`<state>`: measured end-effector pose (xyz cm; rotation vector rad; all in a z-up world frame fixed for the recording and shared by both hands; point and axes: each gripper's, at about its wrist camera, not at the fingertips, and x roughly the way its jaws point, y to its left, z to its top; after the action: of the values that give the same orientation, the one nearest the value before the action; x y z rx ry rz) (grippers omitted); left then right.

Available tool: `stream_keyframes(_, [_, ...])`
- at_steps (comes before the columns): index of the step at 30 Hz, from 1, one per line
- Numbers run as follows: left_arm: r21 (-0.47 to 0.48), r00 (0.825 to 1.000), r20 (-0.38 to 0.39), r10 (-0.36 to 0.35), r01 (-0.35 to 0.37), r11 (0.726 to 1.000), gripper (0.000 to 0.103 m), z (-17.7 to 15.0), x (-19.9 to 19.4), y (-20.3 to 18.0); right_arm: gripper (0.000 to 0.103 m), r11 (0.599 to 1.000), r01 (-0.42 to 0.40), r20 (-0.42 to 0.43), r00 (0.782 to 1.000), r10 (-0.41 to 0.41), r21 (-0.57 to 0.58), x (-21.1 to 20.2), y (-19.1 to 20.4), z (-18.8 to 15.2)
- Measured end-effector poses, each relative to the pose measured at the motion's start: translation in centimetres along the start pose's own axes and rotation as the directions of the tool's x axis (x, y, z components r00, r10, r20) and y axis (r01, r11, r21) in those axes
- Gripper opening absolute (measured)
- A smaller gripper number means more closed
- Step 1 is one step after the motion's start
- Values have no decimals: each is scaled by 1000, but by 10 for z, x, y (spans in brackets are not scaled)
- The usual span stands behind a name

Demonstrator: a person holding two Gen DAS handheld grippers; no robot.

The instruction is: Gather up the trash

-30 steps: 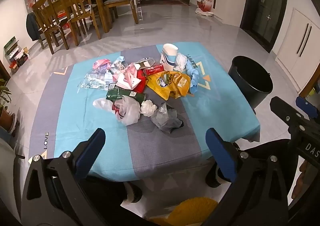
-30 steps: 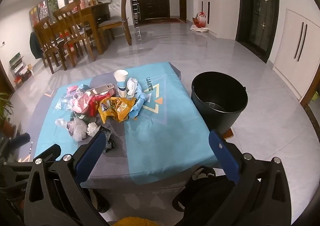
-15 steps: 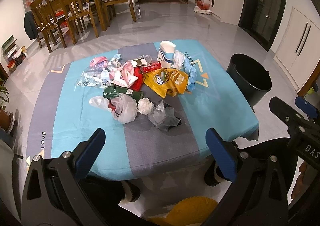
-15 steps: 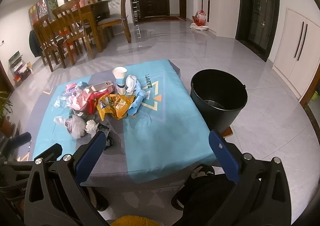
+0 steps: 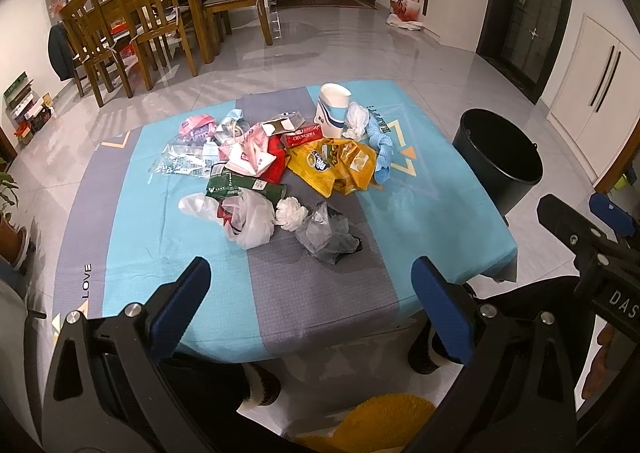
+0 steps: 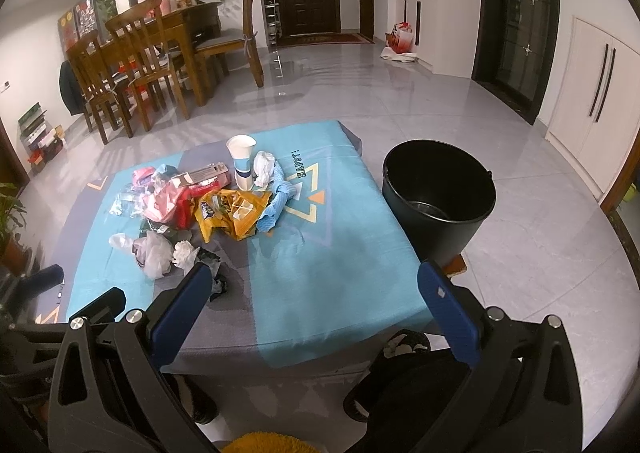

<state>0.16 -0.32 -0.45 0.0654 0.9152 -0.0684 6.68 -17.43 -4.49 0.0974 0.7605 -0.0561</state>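
A pile of trash lies mid-table on a blue and grey cloth (image 5: 132, 237): a yellow snack bag (image 5: 334, 165), a paper cup (image 5: 333, 110), a white plastic bag (image 5: 250, 219), a grey plastic bag (image 5: 326, 237), a red carton (image 5: 303, 137) and several wrappers. The black bucket (image 5: 498, 157) stands on the floor right of the table, also visible as the bucket (image 6: 438, 193) in the right wrist view. My left gripper (image 5: 310, 293) is open over the near table edge, holding nothing. My right gripper (image 6: 316, 301) is open too, near the front right corner, with the snack bag (image 6: 230, 215) ahead.
A wooden dining table with chairs (image 5: 132, 33) stands at the back left. White cupboards (image 6: 600, 93) line the right wall. A potted plant (image 5: 8, 213) is at the far left. The person's slippered feet (image 5: 264, 385) show under the table edge.
Both grippers have eased slightly back and tilted, so the table and trash sit a little farther up in view. Both stay open and empty.
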Motion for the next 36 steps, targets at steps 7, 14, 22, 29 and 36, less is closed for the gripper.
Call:
stream_keyframes(7, [0, 1000, -1, 0, 0, 1000, 100, 0, 0, 0, 101, 1000, 0, 1, 1000, 0, -2, 0, 0, 0])
stream_keyframes(14, [4, 1000, -2, 0, 0, 1000, 100, -2, 1, 0, 101, 1000, -1, 1, 1000, 1, 2, 0, 0, 0])
stream_keyframes(22, [5, 1000, -4, 1, -1, 1000, 100, -2, 2, -1, 101, 1000, 0, 2, 1000, 0, 2, 0, -1, -1])
stream_keyframes(29, [4, 1000, -5, 1, -1, 1000, 100, -1, 2, -1, 101, 1000, -1, 1, 1000, 1, 2, 0, -1, -1])
stream_keyframes(36, [3, 1000, -5, 1, -1, 1000, 100, -1, 3, -1, 101, 1000, -2, 1, 1000, 2, 3, 0, -1, -1])
